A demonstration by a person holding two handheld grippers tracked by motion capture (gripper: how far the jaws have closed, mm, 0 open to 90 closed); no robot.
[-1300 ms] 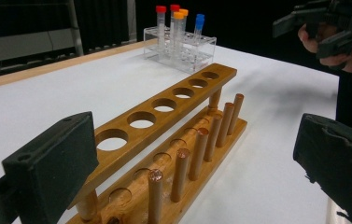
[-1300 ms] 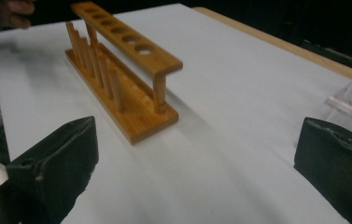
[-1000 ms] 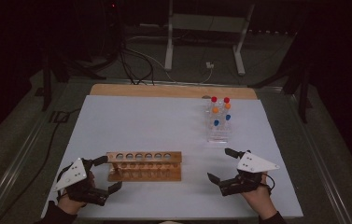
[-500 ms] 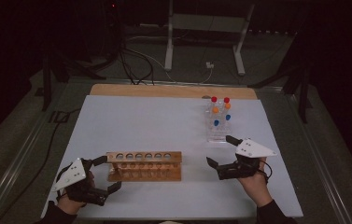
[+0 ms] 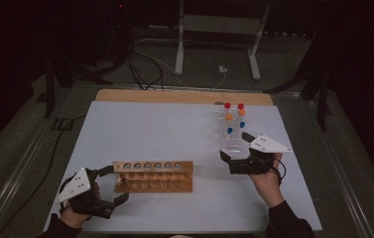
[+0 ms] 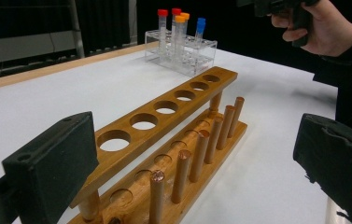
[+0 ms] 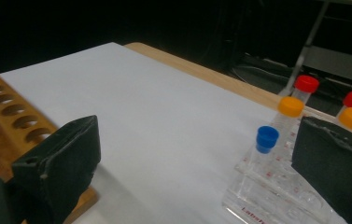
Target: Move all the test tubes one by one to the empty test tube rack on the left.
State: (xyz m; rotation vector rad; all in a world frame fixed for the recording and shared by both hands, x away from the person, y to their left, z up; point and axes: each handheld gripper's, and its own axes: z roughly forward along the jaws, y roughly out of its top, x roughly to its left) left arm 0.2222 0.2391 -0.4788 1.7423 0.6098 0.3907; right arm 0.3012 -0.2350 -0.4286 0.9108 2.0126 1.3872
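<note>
An empty wooden tube rack [image 5: 153, 176] with a row of holes lies near the table's front. My left gripper [image 5: 117, 183] stands open at its left end, and in the left gripper view the wooden rack [image 6: 164, 116] runs away between the spread jaws of that gripper [image 6: 192, 163]. A clear plastic rack [image 5: 232, 144] holds capped tubes, red, orange and blue. My right gripper [image 5: 234, 146] hovers open right at its near end. In the right gripper view the blue-capped tube [image 7: 267, 138] and orange-capped tube [image 7: 290, 106] stand between that gripper's [image 7: 197, 163] jaws, nearer the right one.
The white table top [image 5: 164, 129] has a wooden strip [image 5: 184, 96] along its far edge. Cables and a metal stand's legs [image 5: 217, 44] lie on the dark floor beyond. The other hand [image 6: 318, 28] is seen far off in the left gripper view.
My right gripper has moved forward, away from the front edge, up to the clear rack's near end. The left gripper and the wooden rack have stayed put.
</note>
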